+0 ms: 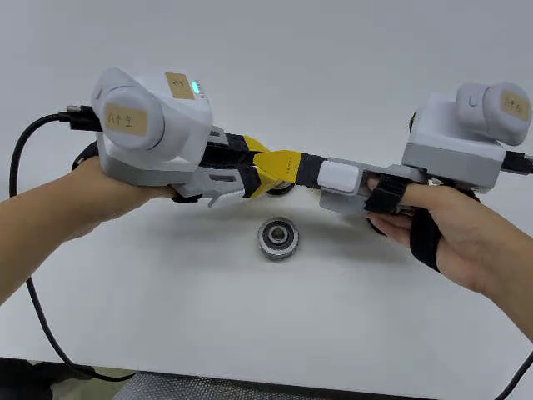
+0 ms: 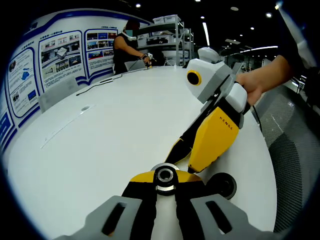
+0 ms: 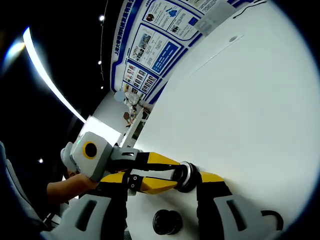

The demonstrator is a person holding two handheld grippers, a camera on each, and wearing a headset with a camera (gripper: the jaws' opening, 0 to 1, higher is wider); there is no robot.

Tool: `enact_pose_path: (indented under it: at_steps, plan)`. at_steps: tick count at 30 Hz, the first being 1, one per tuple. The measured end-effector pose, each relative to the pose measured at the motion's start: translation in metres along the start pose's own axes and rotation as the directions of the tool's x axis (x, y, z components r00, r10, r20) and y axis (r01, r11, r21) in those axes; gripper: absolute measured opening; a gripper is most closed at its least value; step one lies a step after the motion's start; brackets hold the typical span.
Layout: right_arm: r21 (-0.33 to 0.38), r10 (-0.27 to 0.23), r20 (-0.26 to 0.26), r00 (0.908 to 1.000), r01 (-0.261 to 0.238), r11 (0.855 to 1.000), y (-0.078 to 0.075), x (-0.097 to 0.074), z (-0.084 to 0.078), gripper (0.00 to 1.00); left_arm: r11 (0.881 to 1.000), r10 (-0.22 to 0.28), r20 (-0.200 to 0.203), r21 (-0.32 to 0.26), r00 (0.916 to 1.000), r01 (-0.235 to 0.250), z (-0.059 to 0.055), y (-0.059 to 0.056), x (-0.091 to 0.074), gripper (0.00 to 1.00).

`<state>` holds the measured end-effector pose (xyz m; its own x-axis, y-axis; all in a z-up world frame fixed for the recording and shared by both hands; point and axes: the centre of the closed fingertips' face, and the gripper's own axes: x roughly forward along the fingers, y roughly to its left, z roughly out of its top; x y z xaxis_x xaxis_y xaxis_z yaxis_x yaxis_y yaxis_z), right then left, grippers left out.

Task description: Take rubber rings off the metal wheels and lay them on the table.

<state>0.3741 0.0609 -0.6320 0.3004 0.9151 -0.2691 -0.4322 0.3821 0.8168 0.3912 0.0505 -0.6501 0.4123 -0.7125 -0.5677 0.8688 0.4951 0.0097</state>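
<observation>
Aloft, left gripper (image 2: 165, 181) jaws clamped on metal wheel (image 3: 186, 176), right gripper (image 1: 290, 167) jaws touching it, grip unclear, second wheel (image 1: 277, 237) on table (image 1: 250, 333)

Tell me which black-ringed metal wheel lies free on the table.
The wheel nearer the person, with nothing touching it; the other wheel sits clamped in the left gripper's yellow jaws.

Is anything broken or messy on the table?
No, nothing looks odd. A loose wheel sits on the white table. The held wheel is up where the left gripper and right gripper meet.

Blue-framed wall posters (image 2: 55, 55), shelving rack (image 2: 172, 31), ceiling strip lights (image 2: 205, 32)
</observation>
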Motion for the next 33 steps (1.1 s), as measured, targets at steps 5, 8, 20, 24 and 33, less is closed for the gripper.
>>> enact_pose_path:
  at_steps: [5, 8, 20, 24, 33]
  plan:
    - [0.010, 0.008, 0.005, 1.0000, -0.008, 1.000, 0.0008, -0.0021, 0.0005, 0.56, 1.000, -0.001, -0.001, 0.000, 1.0000, 0.001, 0.0002, 0.0001, 0.0005, 0.13]
    - [0.018, 0.015, 0.000, 0.9999, -0.015, 1.000, 0.0000, -0.0022, -0.0015, 0.55, 1.000, -0.002, -0.001, 0.002, 1.0000, 0.002, -0.0001, -0.0003, 0.0003, 0.13]
    - [0.011, 0.012, 0.009, 0.9999, -0.012, 1.000, 0.0015, -0.0069, -0.0003, 0.54, 1.000, -0.001, -0.002, 0.003, 1.0000, 0.001, -0.0007, -0.0010, -0.0004, 0.13]
    - [0.007, 0.014, 0.025, 0.9996, -0.014, 1.000, 0.0033, -0.0094, 0.0035, 0.52, 1.000, -0.002, -0.001, 0.002, 1.0000, 0.002, -0.0009, -0.0012, -0.0006, 0.13]
    - [0.008, 0.013, 0.022, 0.9997, -0.013, 1.000, 0.0039, -0.0092, 0.0029, 0.51, 1.000, -0.001, -0.001, 0.002, 1.0000, 0.001, -0.0012, -0.0018, -0.0010, 0.13]
